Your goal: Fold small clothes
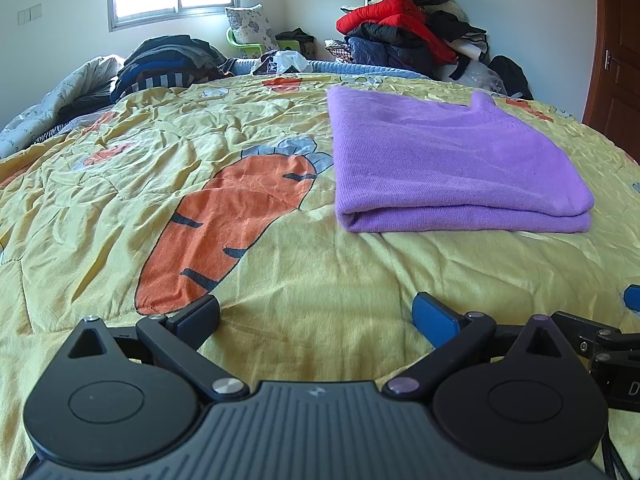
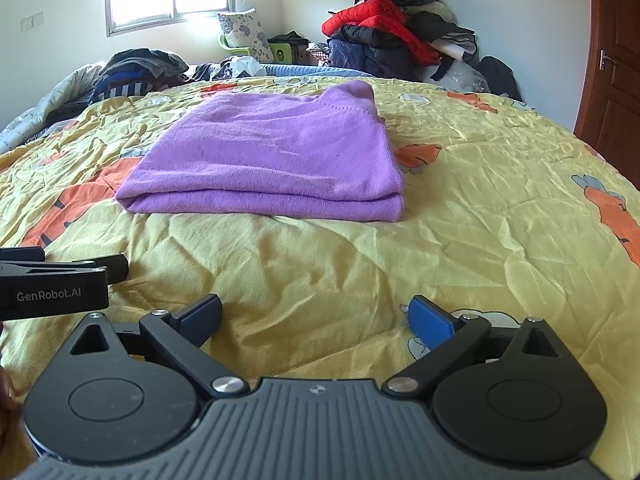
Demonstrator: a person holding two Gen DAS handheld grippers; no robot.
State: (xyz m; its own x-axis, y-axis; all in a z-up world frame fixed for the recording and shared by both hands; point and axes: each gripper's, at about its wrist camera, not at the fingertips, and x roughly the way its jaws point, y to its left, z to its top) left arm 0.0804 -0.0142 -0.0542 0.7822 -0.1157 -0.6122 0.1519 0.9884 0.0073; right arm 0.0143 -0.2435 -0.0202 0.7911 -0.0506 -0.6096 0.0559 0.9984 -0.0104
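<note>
Folded purple knit garment (image 2: 264,156): lies mid-bed on yellow carrot-print quilt (image 2: 460,240), toward far edge.
Left gripper (image 1: 316,320), right gripper (image 2: 316,318): both spread wide, empty, near edge.
Risk: pinching top layer only would undo fold; quilt snagging likely.

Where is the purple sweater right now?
The purple sweater lies folded on the yellow carrot quilt, ahead of both open grippers, untouched.
</note>
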